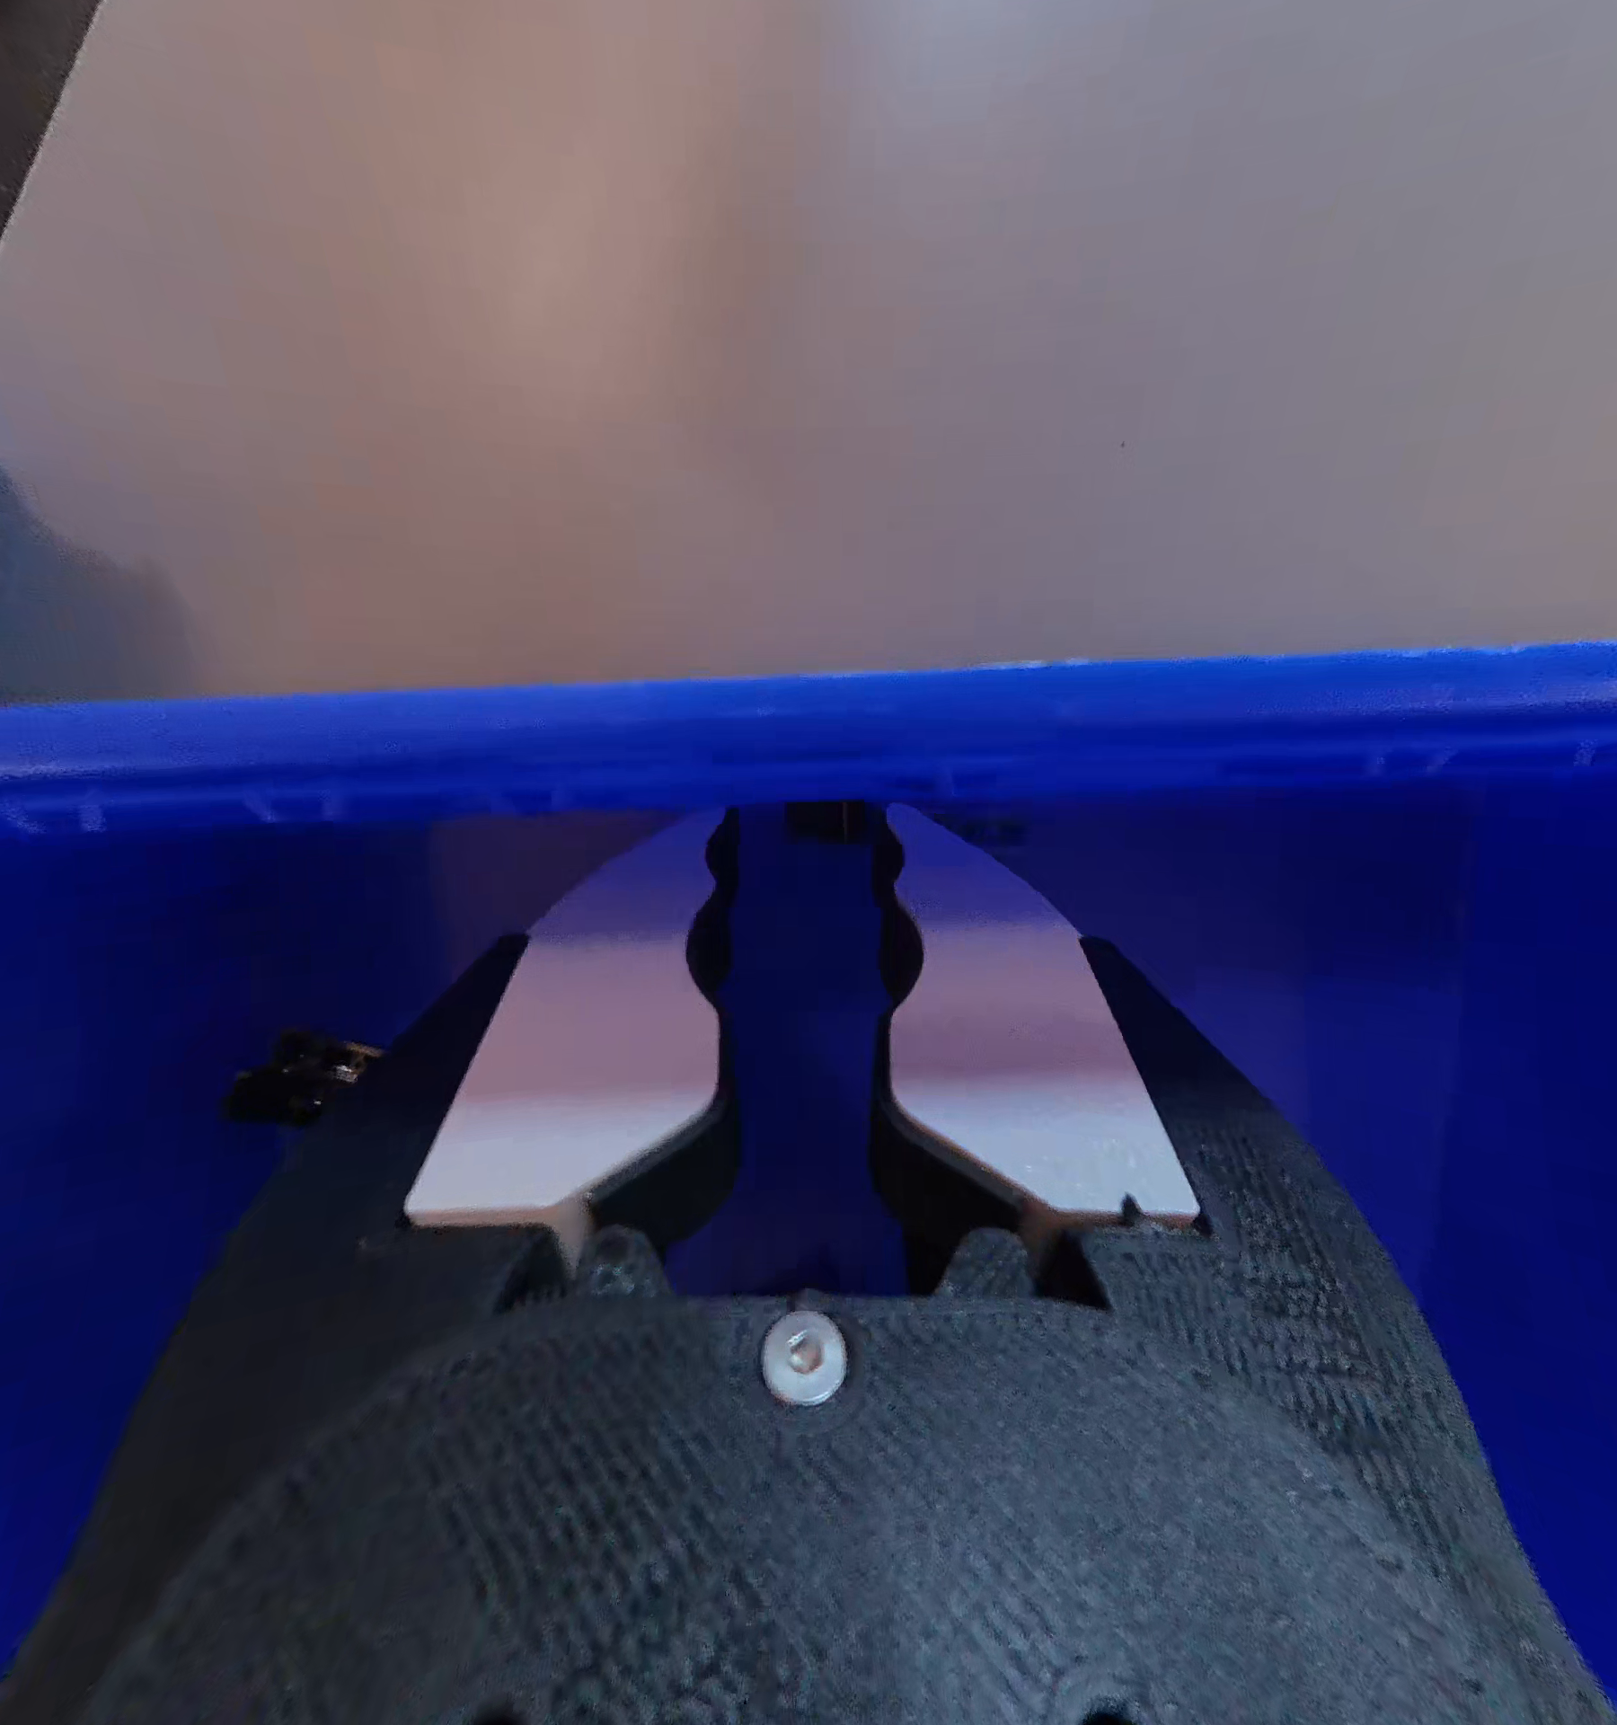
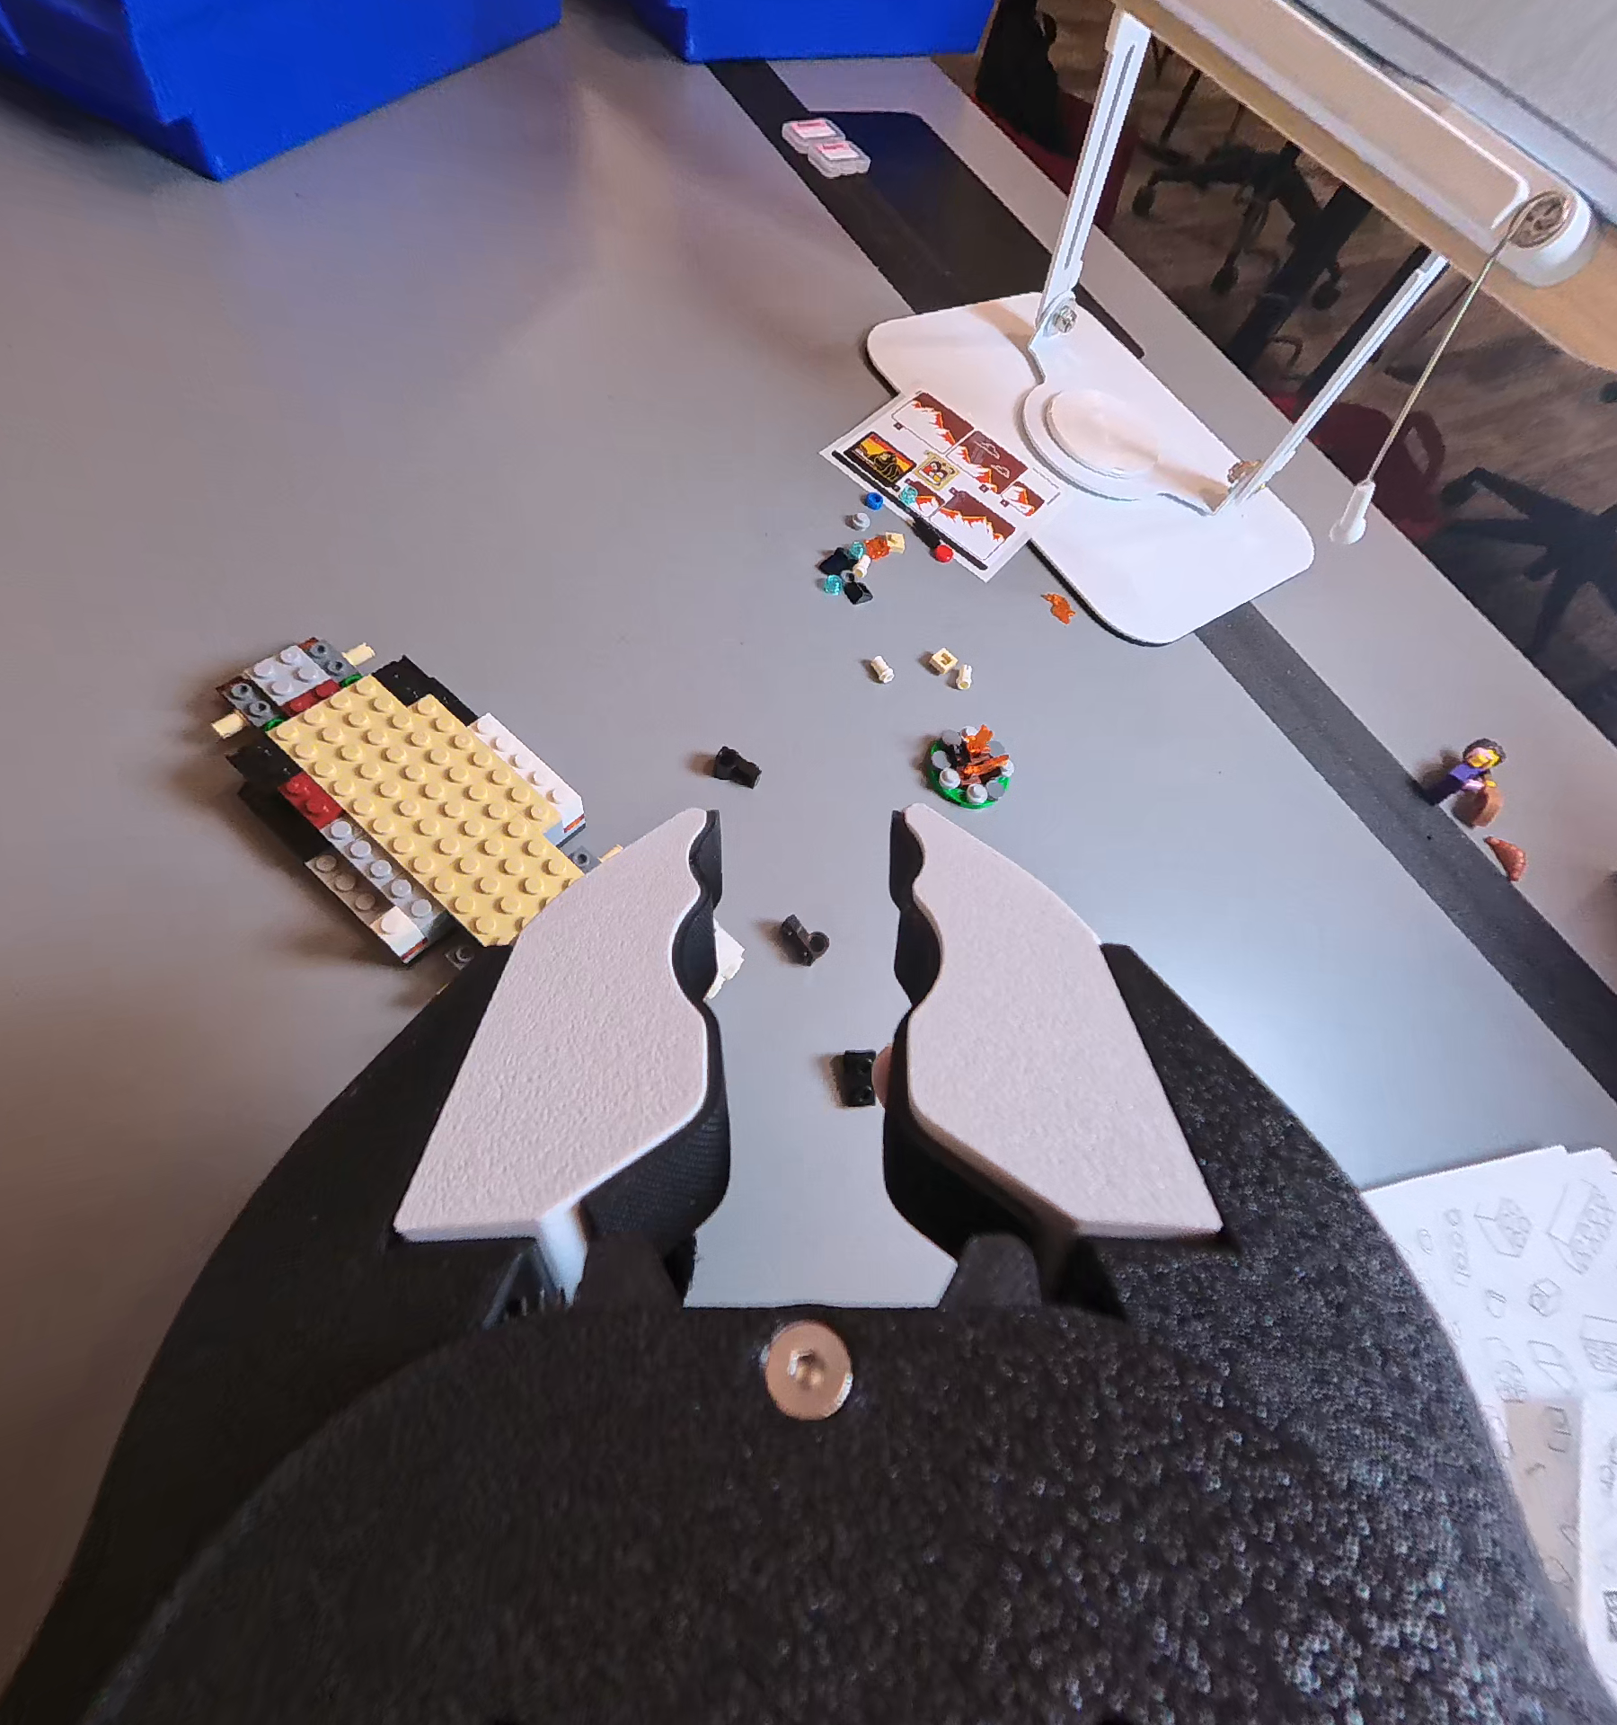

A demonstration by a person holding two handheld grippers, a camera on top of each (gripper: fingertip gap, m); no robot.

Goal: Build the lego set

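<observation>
My left gripper [image 1: 803,821] noses up against a smooth blue plastic bin [image 1: 226,933], its two wavy black fingers [image 1: 716,943] standing apart with only blue wall showing between them; their tips vanish under the bin's thick rounded rim, and a small dark piece sits right at the tips, though I cannot tell whether the pads press on it. A little black clip-like part [image 1: 296,1073] shows against the bin wall to the left. Beyond the rim lies a blurred grey tabletop. My right gripper [image 2: 803,826] hangs open over the matte grey table [image 2: 413,420], its pale, grainy finger plates spread wide and gripping nothing. A small black connector piece [image 2: 805,938] lies on the table between the fingers, touched by neither, and a flat black piece [image 2: 856,1078] rests farther back near the right finger. Another black piece [image 2: 735,767] lies just past the tips. To the left sits a studded tan brick plate [image 2: 422,803] built over black, grey, red and white bricks. Ahead are a round green campfire model [image 2: 971,767], scattered tiny pieces [image 2: 865,560], a sticker sheet [image 2: 945,476] and a white lamp base [image 2: 1159,523]. Blue bins [image 2: 319,65] stand at the far edge; their contents are hidden.
</observation>
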